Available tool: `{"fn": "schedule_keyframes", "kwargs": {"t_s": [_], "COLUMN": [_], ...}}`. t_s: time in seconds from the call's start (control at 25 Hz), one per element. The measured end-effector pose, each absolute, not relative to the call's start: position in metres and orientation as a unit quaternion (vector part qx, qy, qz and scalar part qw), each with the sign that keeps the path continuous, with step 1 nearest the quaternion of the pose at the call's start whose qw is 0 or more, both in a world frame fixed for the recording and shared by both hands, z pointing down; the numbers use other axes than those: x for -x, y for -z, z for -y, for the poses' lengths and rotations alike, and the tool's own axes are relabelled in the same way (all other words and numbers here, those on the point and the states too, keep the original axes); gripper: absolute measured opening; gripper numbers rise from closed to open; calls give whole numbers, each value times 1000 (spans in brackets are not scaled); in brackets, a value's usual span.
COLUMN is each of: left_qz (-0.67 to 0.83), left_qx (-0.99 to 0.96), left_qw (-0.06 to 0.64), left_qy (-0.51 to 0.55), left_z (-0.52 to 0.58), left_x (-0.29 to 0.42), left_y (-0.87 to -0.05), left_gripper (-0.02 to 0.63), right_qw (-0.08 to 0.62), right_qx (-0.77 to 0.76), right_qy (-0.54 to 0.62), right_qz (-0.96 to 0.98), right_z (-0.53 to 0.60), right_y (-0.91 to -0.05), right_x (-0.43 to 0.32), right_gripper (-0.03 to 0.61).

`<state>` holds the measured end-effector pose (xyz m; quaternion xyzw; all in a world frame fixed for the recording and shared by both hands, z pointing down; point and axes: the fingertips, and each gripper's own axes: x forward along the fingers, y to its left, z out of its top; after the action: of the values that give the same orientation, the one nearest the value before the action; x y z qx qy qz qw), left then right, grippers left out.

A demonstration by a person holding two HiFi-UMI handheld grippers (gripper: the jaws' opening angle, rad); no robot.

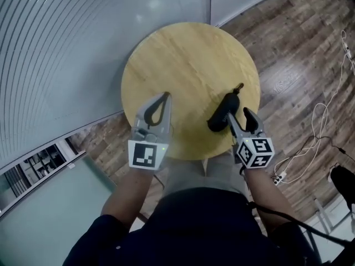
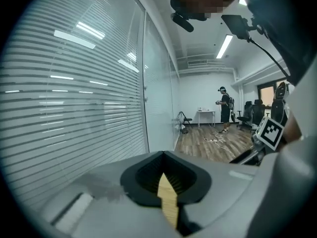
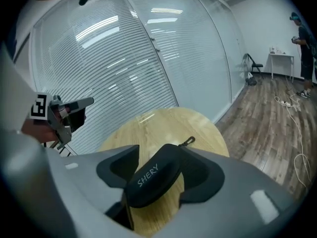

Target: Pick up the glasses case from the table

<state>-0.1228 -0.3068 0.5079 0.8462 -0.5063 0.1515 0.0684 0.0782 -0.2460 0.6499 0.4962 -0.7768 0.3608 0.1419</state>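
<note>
Nearest the camera, both forearms reach forward over the near edge of the round wooden table [image 1: 183,54]. The left gripper [image 1: 165,96] hovers over the table's left half with its jaws together, gripping nothing. It stands well apart from the task's object. The right gripper [image 1: 238,116] holds its jaws wide, and the black glasses case [image 1: 223,113] appears framed between them in the right gripper view. The case lies on the table's right half, just ahead of this gripper, which makes the right hand much the nearer. The case's long axis slants across the jaw gap, with the near end toward the left jaw and the zip pull [image 1: 239,86] at the far right end. By this reading the pads probably do not yet press on it, though contact cannot be settled, since in the head view the left jaw covers part of the case's near end. Beyond the table lie a wood floor [image 1: 294,49] and a blind-covered glass wall [image 1: 66,54].
</note>
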Motion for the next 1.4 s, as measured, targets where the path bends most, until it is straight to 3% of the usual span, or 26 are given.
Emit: {"fn": "schedule_keyframes", "kwargs": {"t_s": [0.2, 1.04, 1.4], "left_qz": [497, 514, 527], "left_qx": [-846, -828, -821], "left_qw": [84, 87, 89], "left_qy": [-174, -206, -198], "left_z": [308, 291, 281], "left_x": [116, 151, 163], "left_y": [-541, -554, -546], "left_gripper": [3, 3, 3], "right_qw": [114, 75, 83], "right_qx": [-492, -458, -427], "right_qy": [-412, -479, -420], "right_qz": [758, 745, 796], "right_z": [252, 274, 281], "right_y": [-680, -715, -684], "right_x": [-86, -50, -27], "right_gripper": [311, 387, 297]}}
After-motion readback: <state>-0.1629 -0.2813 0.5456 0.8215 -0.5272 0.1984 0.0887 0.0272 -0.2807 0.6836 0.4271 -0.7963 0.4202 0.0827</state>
